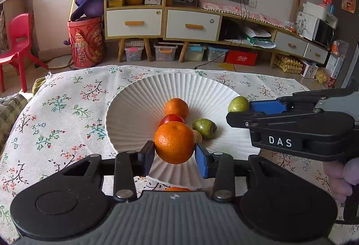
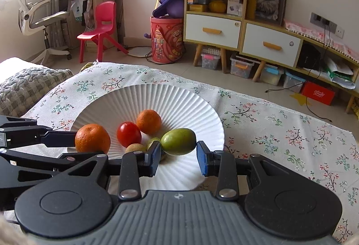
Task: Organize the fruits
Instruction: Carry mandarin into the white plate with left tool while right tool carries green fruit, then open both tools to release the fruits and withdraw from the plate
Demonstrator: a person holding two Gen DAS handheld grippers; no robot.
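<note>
A white ribbed plate (image 1: 139, 110) (image 2: 107, 108) sits on a floral cloth. In it lie a small orange (image 1: 176, 107) (image 2: 149, 121), a red tomato (image 1: 171, 119) (image 2: 128, 134), a green fruit (image 1: 204, 128) and a small brownish fruit (image 2: 135, 147). My left gripper (image 1: 175, 156) is shut on a large orange (image 1: 174, 142) (image 2: 92, 138), held over the plate's near side. My right gripper (image 2: 178, 155) (image 1: 239, 108) is shut on a green fruit (image 2: 178, 141) (image 1: 238, 104), held over the plate's right side.
The floral cloth (image 1: 56, 110) (image 2: 280, 128) covers the table. Another orange (image 1: 177, 189) peeks out below the plate's near rim. A knitted cushion (image 2: 29, 83) lies at the left. Shelves, a red bin and a red chair stand on the floor behind.
</note>
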